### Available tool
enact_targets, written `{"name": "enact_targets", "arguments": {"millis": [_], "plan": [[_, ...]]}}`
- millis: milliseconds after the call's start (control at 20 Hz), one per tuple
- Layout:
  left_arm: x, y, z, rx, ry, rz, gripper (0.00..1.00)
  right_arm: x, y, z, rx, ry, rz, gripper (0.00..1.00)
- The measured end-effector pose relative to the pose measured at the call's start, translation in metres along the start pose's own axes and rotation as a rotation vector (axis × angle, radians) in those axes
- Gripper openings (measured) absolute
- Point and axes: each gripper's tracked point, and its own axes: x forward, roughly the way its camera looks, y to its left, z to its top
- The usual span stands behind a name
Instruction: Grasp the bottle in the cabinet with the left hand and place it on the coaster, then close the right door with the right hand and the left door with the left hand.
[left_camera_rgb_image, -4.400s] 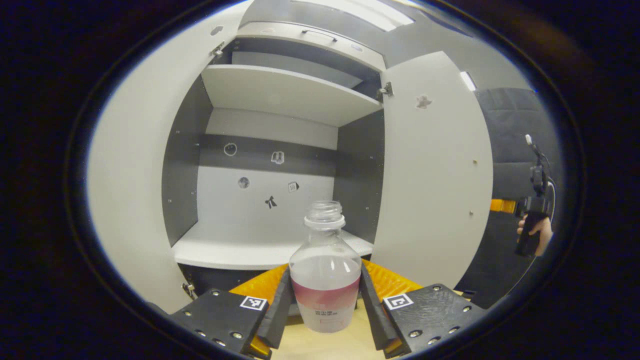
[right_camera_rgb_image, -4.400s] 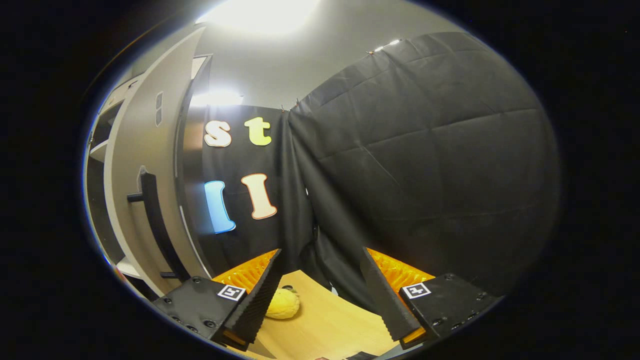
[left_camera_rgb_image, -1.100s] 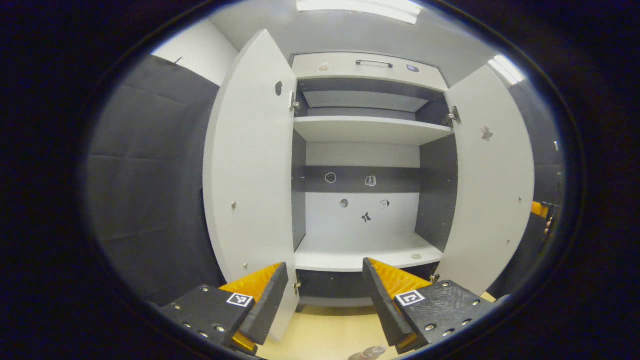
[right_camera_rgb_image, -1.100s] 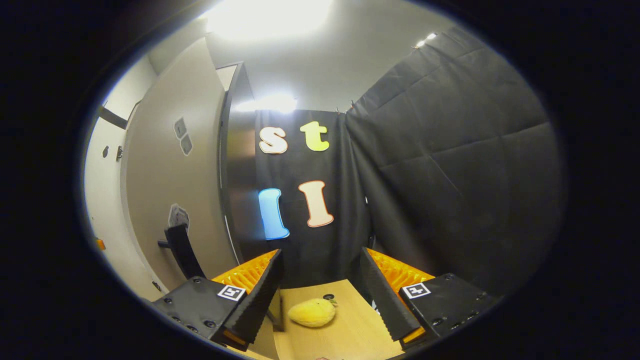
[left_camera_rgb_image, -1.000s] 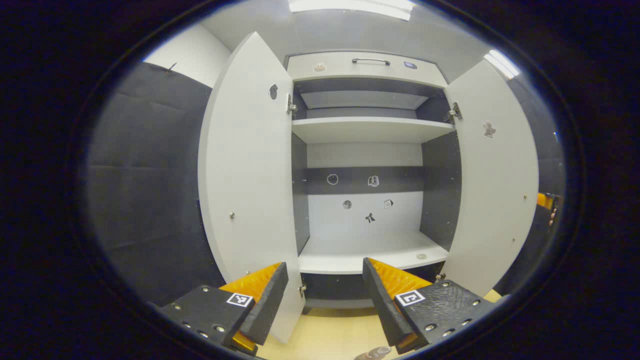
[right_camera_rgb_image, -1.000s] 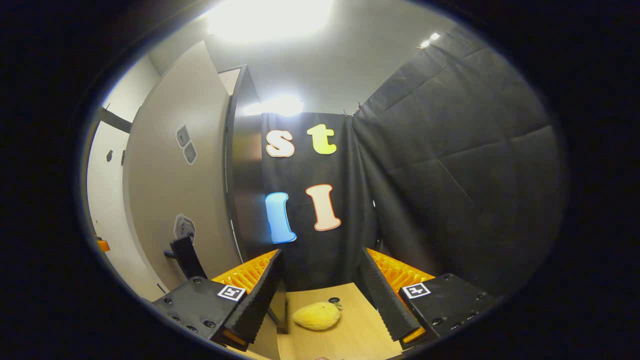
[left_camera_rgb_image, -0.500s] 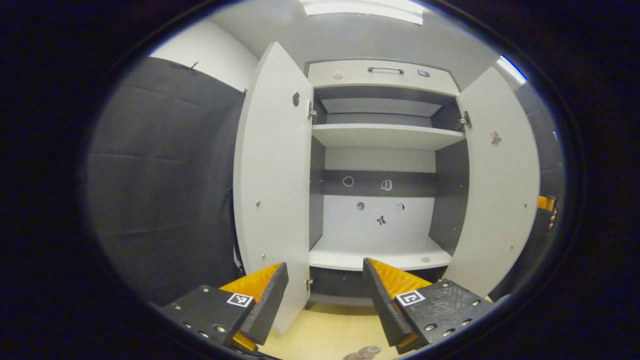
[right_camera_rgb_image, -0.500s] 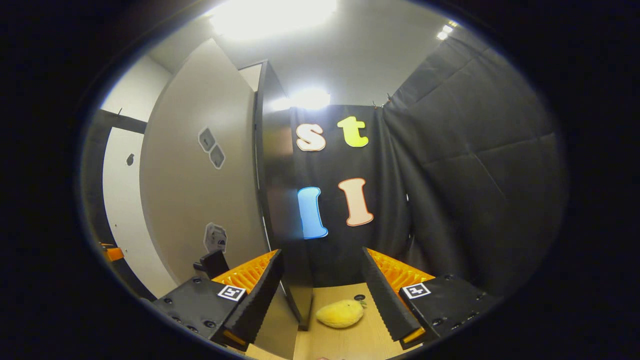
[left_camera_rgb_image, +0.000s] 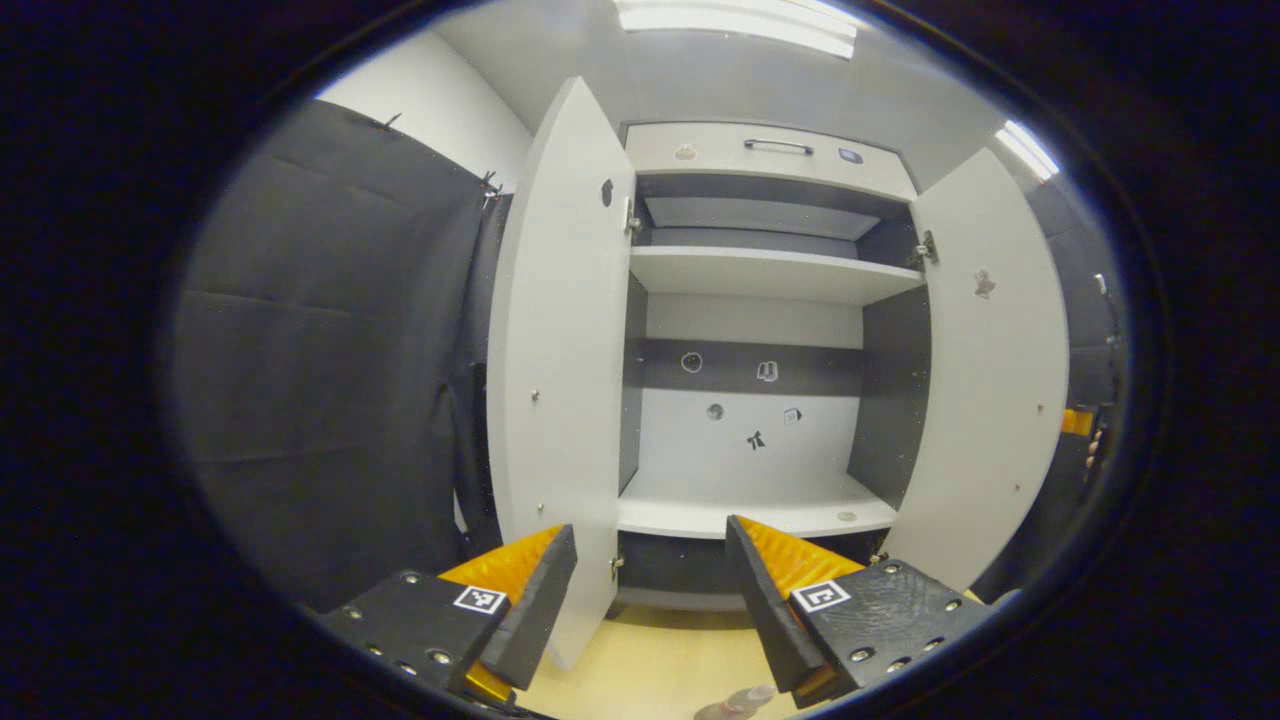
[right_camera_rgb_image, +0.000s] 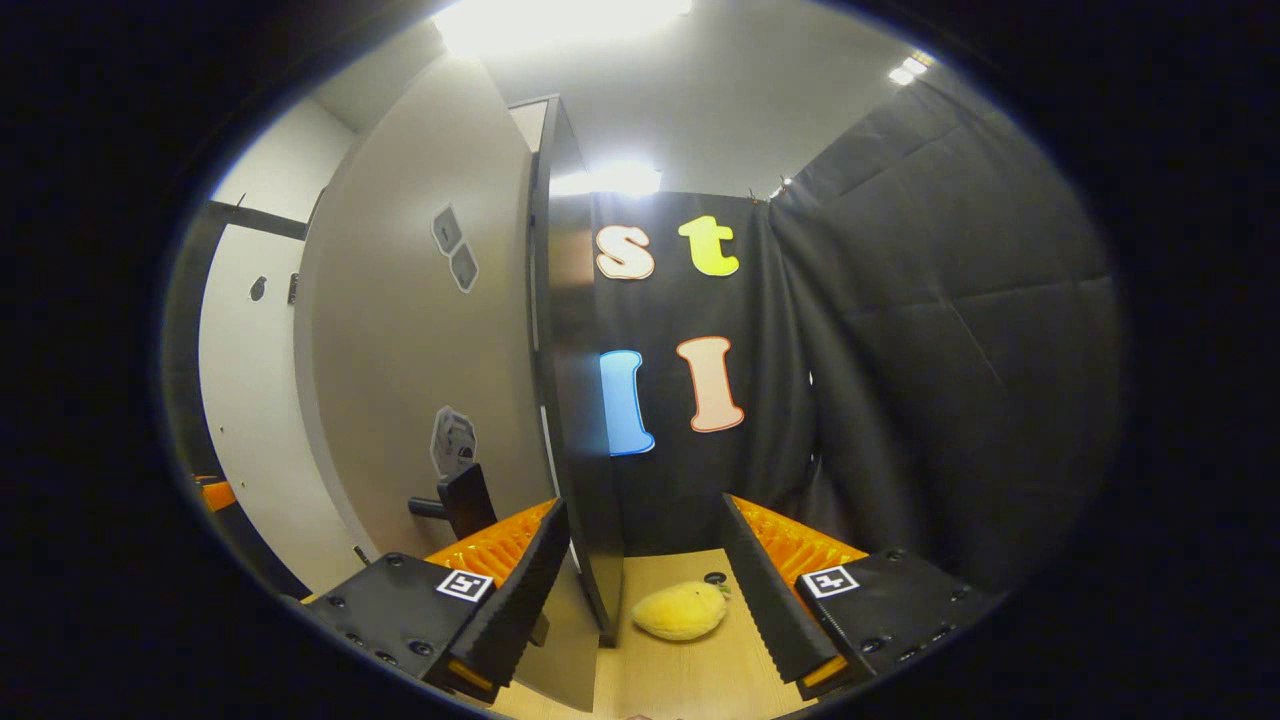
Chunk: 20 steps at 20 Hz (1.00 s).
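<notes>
Left hand-held gripper (left_camera_rgb_image: 650, 590) wide open, nothing between its fingers; it faces the cabinet (left_camera_rgb_image: 765, 150) squarely from a little way back. Right hand-held gripper (right_camera_rgb_image: 645, 575) likewise wide open and empty, sitting at the outer face of the right door (right_camera_rgb_image: 420, 370), close beside the door's free edge.

Bottle (left_camera_rgb_image: 735, 703): just a sliver of its neck shows at the bottom edge of the left gripper view, low on the table (left_camera_rgb_image: 650, 670) in front of the cabinet; coaster cannot be made out, so placement on it is unconfirmed; lower shelf (left_camera_rgb_image: 750, 515) bare apart from a small round mark. Judged step: closing the right door; left door (left_camera_rgb_image: 560, 400) stands fully open.

Risks:
- the right gripper's left finger (right_camera_rgb_image: 515, 585) lies near the black door handle (right_camera_rgb_image: 460, 500); a push at the wrong angle could snag the handle or slip off the door edge;
- a yellow plush toy (right_camera_rgb_image: 680, 610) lies on the table just beside the door's lower corner; looks outside the door's swing, but cannot tell for sure;
- the bottle stands near the door fronts; a low sweep by either gripper could tip it.

Room: open space between the doors; black cloth wall (left_camera_rgb_image: 330, 350) close behind the left door, so the reach around it is tight.
</notes>
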Motion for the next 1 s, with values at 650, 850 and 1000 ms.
{"name": "enact_targets", "arguments": {"millis": [650, 850, 1000], "plan": [[0.005, 0.039, -0.015, -0.06, 0.012, -0.108, 0.87, 0.003, 0.103, -0.008, -0.042, 0.022, 0.044, 0.96], [-0.006, 0.061, -0.022, -0.084, 0.027, -0.106, 0.87, 0.015, 0.13, -0.016, -0.02, 0.037, 0.073, 0.96], [-0.012, 0.086, -0.019, -0.07, 0.014, -0.076, 0.88, 0.019, 0.151, -0.021, -0.002, 0.049, 0.109, 0.96]]}}
